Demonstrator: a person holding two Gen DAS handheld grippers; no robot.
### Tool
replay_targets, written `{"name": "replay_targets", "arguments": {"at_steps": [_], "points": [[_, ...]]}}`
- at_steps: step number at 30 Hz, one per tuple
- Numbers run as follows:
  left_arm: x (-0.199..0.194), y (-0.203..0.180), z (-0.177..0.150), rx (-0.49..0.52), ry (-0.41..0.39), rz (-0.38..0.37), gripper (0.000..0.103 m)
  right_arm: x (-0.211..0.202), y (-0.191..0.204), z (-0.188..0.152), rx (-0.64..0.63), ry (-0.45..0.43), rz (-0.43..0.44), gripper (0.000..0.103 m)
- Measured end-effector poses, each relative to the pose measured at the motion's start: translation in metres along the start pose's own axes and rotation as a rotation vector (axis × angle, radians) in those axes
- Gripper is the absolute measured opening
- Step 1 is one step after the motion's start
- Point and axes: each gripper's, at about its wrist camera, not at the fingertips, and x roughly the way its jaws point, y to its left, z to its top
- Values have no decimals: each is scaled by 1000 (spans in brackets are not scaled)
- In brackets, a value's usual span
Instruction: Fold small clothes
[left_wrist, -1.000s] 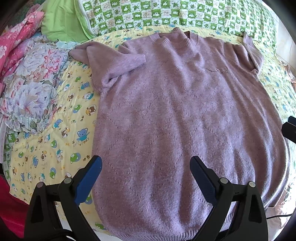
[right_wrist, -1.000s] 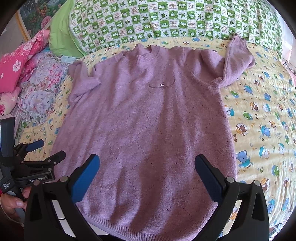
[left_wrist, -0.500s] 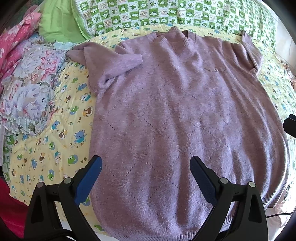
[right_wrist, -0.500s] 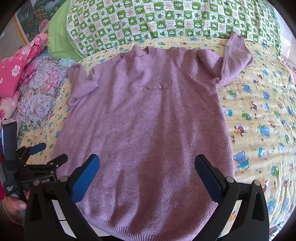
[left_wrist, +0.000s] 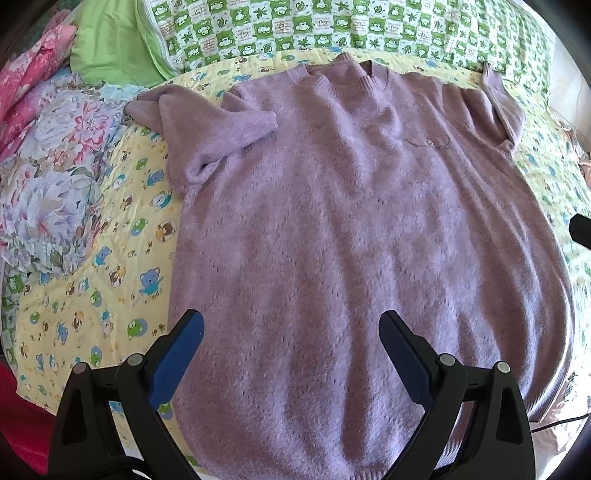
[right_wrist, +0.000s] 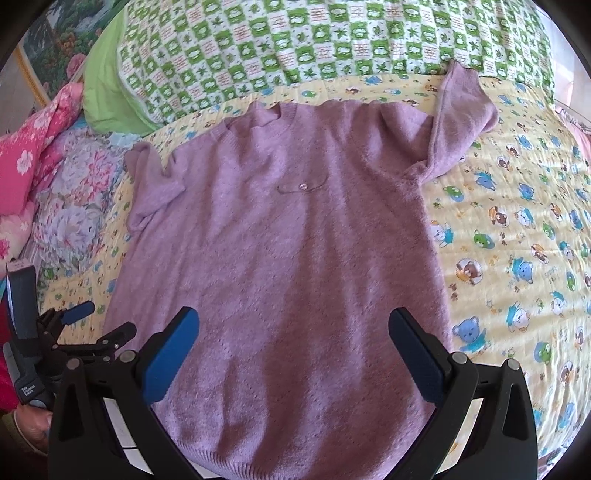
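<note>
A lilac knitted sweater (left_wrist: 332, 229) lies flat, front up, on a yellow cartoon-print bed cover (left_wrist: 110, 266), hem toward me; it also shows in the right wrist view (right_wrist: 288, 258). Its left sleeve (left_wrist: 207, 133) is bunched beside the body. Its right sleeve (right_wrist: 458, 122) bends upward. My left gripper (left_wrist: 291, 354) is open and empty above the hem's left part. My right gripper (right_wrist: 293, 350) is open and empty above the hem's middle. The left gripper also appears at the left edge of the right wrist view (right_wrist: 96, 325).
A green checked pillow (right_wrist: 314, 44) lies along the far side. Floral bedding (left_wrist: 51, 173) and pink cloth (right_wrist: 33, 147) are heaped at the left. The bed cover (right_wrist: 517, 240) stretches out to the right of the sweater.
Both grippers have drifted slightly closer and lower over the hem. The sweater has not moved, and both stay open.
</note>
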Motion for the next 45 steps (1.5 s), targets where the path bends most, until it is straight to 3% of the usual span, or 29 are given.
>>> {"name": "replay_targets", "arguments": {"at_steps": [7, 15, 20, 27, 32, 35, 36, 37, 38, 40, 42, 45], "points": [[5, 1, 40, -21, -18, -19, 96, 2, -49, 57, 92, -38, -28, 102], [30, 4, 111, -81, -21, -16, 96, 15, -127, 157, 208, -150, -93, 102], [51, 0, 148, -116, -13, -59, 96, 47, -167, 222, 249, -183, -171, 99], [98, -18, 182, -103, 52, -101, 96, 120, -212, 300, 280, -145, -266, 88], [126, -28, 203, -84, 67, -111, 96, 171, -238, 321, 280, -38, -346, 84], [140, -25, 213, -102, 80, -117, 96, 179, -253, 318, 269, -18, -383, 55], [145, -23, 214, -114, 95, -129, 96, 177, -256, 317, 265, -21, -388, 41], [147, -20, 215, -125, 99, -137, 96, 171, -261, 315, 273, -28, -380, 21], [148, -17, 215, -132, 100, -143, 96, 165, -263, 314, 285, -35, -364, 8], [148, -11, 214, -136, 100, -151, 96, 144, -259, 312, 310, -88, -299, 8], [145, -6, 212, -138, 103, -164, 96, 116, -232, 312, 286, -170, -165, 8], [133, 7, 206, -145, 104, -215, 96, 78, -150, 308, 147, -221, 111, 8]]}}
